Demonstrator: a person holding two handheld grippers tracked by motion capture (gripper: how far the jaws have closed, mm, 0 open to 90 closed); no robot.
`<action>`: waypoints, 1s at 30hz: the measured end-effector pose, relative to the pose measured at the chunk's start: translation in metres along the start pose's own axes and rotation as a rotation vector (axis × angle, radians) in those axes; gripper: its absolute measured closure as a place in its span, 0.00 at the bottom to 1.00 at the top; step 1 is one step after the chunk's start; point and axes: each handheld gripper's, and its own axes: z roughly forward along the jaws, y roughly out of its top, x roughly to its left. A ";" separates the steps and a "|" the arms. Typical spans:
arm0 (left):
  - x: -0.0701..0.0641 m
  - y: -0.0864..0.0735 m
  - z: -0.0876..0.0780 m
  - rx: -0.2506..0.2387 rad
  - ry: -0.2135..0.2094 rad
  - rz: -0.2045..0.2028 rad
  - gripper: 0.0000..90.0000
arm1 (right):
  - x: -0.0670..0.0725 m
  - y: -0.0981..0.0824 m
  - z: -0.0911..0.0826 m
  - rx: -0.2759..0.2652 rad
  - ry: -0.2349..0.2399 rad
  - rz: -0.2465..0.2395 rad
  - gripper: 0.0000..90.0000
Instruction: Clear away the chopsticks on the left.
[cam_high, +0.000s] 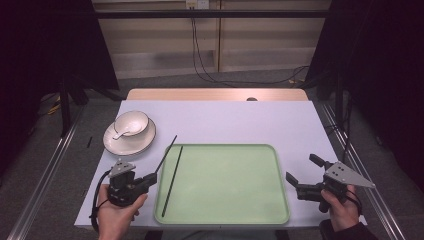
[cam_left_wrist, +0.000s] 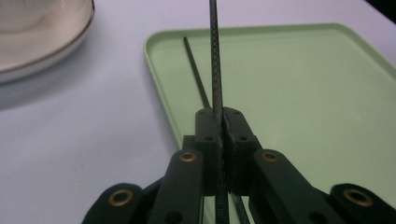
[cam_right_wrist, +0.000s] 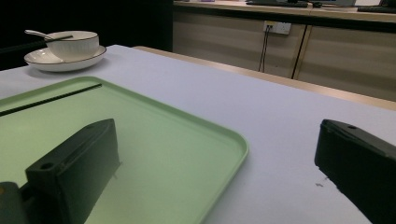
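Pale lilac tabletop (cam_high: 225, 120) carries a green tray (cam_high: 280, 210) at lower centre and a white plate (cam_high: 112, 145) at left, just beside the tray's upper-left corner.

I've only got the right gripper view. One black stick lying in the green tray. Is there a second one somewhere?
Observer: Yes. The left gripper is shut on a second black chopstick at the tray's left edge; the left gripper view shows the jaws clamped flat on it.
Operator: Where does the held one point?
Observer: In the high view it angles up and away from the person, its far tip over the table near the plate.
Operator: The bowl, anything in it?
Observer: A white spoon lies in the bowl, handle toward the person's left.
Operator: My jaws, near anything?
Observer: No. The right gripper is open beside the tray's right edge.
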 end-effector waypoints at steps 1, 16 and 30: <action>-0.002 -0.002 0.005 0.007 0.014 -0.009 0.95 | 0.000 0.000 0.000 -0.004 -0.002 -0.002 0.00; -0.035 0.001 0.053 0.125 0.060 -0.082 0.95 | 0.000 0.000 0.000 0.002 0.003 -0.003 0.00; -0.039 -0.008 0.072 0.159 0.033 -0.058 0.93 | 0.000 0.000 0.001 -0.003 0.009 -0.012 0.00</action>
